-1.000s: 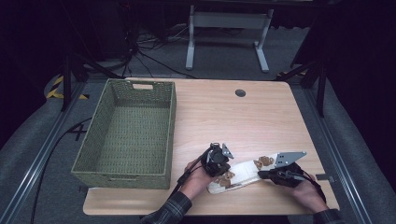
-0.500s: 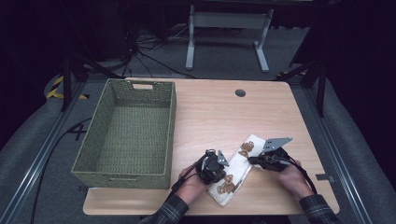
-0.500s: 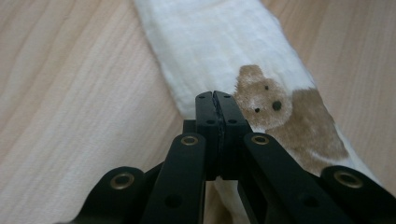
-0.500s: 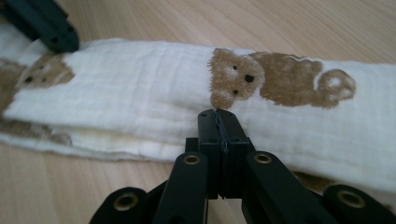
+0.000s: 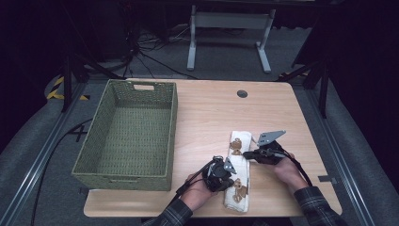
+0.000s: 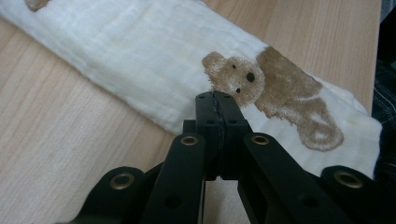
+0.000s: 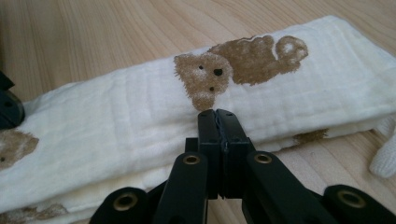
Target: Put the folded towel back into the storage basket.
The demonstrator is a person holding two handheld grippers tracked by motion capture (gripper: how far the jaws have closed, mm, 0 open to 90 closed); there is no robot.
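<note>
Folding a bear-print cloth (image 5: 238, 173), lower centre of the high view, right of the basket (image 5: 127, 134).
Left gripper (image 6: 216, 97) and right gripper (image 7: 217, 113), jaws clenched empty, press its edges; next likely regrasping.

Wooden table (image 5: 282, 108): basket (image 5: 131, 136), folded towel (image 5: 238, 162)

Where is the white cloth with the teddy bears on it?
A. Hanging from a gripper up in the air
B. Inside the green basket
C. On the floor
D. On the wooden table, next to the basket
D: the folded bear cloth lies flat on the table, right of the green basket.
</note>
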